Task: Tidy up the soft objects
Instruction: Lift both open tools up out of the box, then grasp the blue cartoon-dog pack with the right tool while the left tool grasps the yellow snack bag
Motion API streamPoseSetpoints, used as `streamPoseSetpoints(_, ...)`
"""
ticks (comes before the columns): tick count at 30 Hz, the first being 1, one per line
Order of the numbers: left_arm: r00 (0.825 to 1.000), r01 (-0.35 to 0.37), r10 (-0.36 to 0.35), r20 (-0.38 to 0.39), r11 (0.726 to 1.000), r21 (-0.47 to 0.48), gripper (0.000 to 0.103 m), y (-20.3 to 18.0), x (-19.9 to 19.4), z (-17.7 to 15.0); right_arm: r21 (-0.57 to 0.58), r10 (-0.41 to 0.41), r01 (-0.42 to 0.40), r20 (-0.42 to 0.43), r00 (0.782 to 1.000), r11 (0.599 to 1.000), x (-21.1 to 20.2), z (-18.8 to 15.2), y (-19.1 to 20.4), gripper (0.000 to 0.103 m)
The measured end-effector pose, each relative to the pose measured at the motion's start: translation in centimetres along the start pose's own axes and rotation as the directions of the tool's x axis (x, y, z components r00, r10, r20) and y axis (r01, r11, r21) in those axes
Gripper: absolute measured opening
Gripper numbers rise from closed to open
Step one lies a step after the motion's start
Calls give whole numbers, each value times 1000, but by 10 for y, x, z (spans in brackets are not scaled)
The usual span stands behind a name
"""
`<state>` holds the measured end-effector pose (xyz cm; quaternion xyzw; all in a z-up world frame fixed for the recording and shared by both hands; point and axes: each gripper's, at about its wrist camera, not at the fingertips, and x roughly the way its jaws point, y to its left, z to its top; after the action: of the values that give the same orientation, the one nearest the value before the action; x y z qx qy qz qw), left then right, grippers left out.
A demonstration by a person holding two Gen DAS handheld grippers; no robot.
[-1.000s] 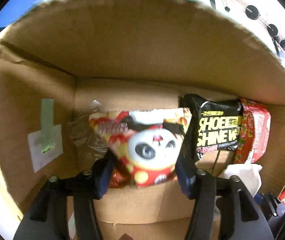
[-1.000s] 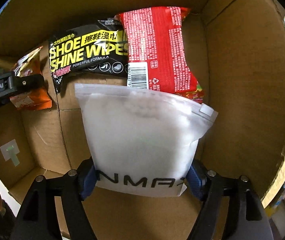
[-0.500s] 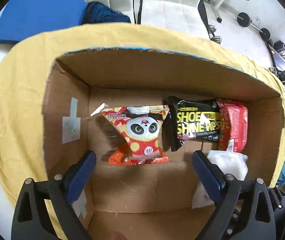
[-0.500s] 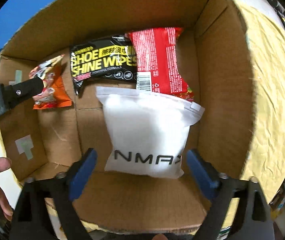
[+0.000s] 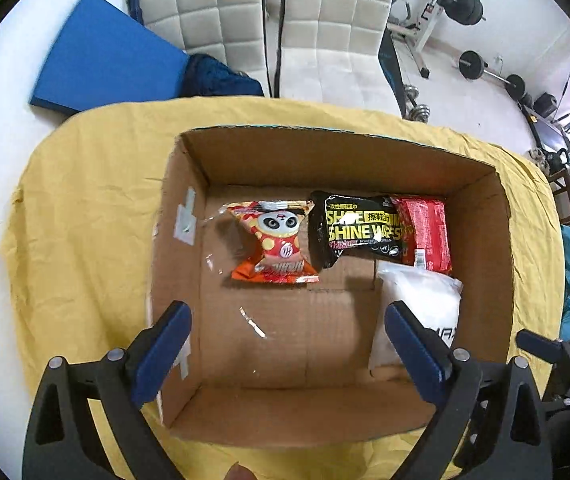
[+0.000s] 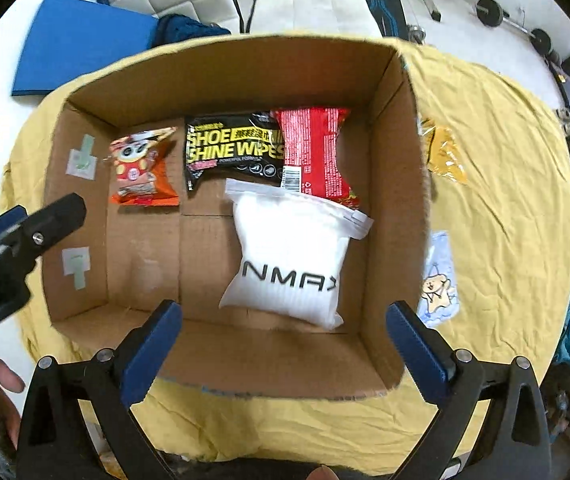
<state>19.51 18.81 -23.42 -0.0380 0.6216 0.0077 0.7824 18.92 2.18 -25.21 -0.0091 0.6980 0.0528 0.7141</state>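
An open cardboard box [image 5: 497, 248] [image 6: 393, 184] stands on a yellow cloth. On its floor lie a panda snack bag [image 5: 275, 240] [image 6: 141, 168], a black shoe wipes pack [image 5: 359, 230] [image 6: 233, 148], a red packet [image 5: 425, 228] [image 6: 317, 152] and a white zip pouch [image 5: 425, 300] [image 6: 293, 256]. My left gripper [image 5: 285, 344] is open and empty above the box's near side. My right gripper [image 6: 283, 344] is open and empty above the near wall. The left gripper also shows at the left of the right wrist view [image 6: 17, 236].
The yellow cloth [image 6: 505, 168] covers the table. On it to the right of the box lie an orange-yellow packet [image 6: 443, 152] and a light blue packet with a cartoon star [image 6: 439, 280]. White chairs [image 5: 325, 28], a blue mat [image 5: 105, 56] and gym weights stand beyond.
Both grippers opened and rose out of the box. The left let go of the panda snack bag, the right let go of the white pouch; both lie on the box floor.
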Motion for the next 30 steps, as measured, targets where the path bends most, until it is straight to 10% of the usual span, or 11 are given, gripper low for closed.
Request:
streamPoseSetpoints(19,996,-35,36,82,999,-14,99,-31,-51,-46,33,99,-104,135,986,994,-53,-42,-50,103)
streamPoseSetpoints(30,996,-92,92,-9,996,5,99,-71,3,-41,188,18,-9,-44,999,982,59,-20,-181,103)
